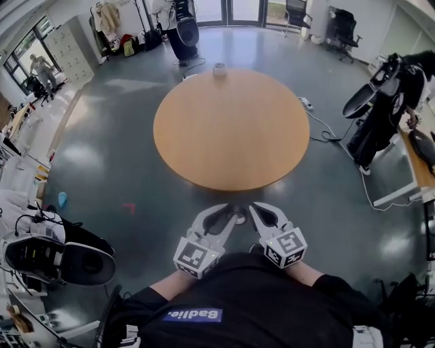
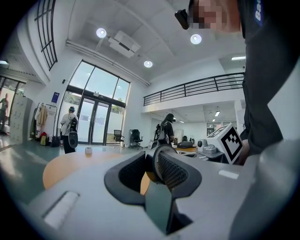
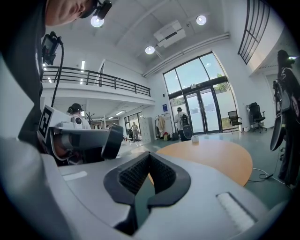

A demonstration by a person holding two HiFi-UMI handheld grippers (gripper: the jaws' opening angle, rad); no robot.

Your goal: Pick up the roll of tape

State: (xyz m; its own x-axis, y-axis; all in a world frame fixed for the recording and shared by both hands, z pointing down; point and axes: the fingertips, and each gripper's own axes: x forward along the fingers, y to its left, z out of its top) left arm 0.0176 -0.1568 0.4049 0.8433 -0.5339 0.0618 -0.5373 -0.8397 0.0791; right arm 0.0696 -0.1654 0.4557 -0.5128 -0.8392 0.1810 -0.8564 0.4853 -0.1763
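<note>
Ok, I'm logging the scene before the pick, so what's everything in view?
round wooden table: one, tan, centre of the room.
roll of tape: one, pale, on the table's far edge.
black office chairs: two, far right, near the glass doors.
white power strip with dark cable: one, floor right of the table.
coat rack: one, hung with light clothes, far left.
wooden-topped desk: one, right edge.
person in black: one, beside that desk.
left tool: one, grey with black pads, jaws together, empty, short of the table.
right tool: one, same colours, jaws together, empty, beside the left.
</note>
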